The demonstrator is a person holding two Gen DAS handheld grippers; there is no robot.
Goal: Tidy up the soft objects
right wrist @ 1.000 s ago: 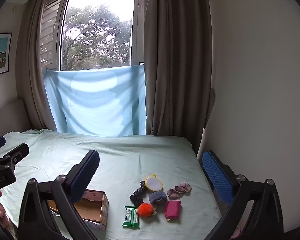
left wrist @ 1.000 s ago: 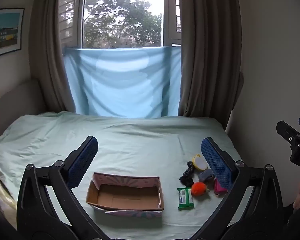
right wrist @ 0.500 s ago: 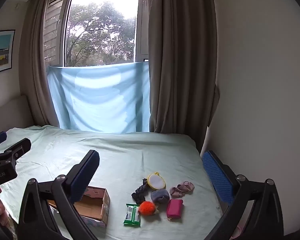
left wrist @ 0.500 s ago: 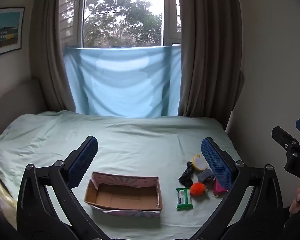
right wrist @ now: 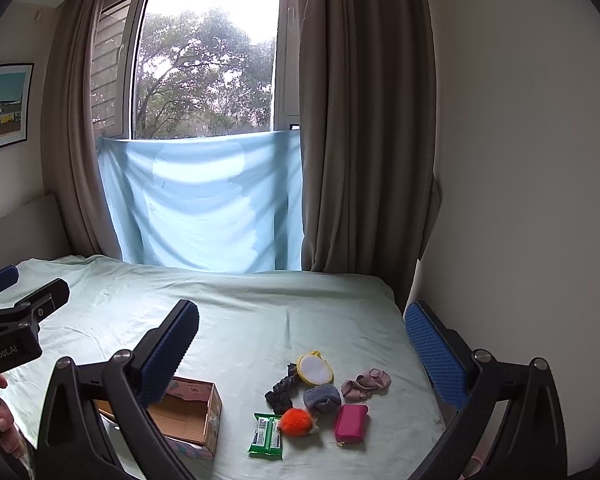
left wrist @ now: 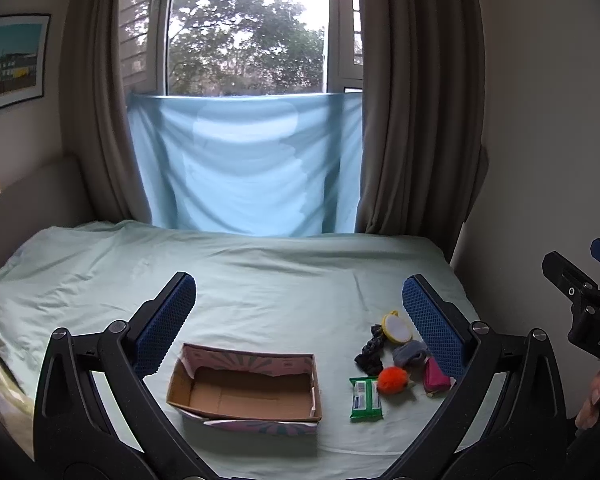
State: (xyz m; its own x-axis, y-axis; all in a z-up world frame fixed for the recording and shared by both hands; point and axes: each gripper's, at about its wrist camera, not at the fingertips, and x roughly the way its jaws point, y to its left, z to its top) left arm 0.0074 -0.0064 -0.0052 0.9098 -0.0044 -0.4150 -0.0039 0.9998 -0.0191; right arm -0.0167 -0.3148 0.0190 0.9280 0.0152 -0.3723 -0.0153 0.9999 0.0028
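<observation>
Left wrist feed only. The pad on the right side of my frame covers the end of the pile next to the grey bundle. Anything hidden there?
Observer: Yes. A crumpled mauve sock lies just right of the grey bundle.
Operator: I see only half of the pink pouch. Anything on it?
Observer: No. The pink pouch lies flat and fully exposed, just in front of the mauve sock.
Operator: Right side's state?
Observer: The right hand-held gripper is open, with nothing between its jaws.
</observation>
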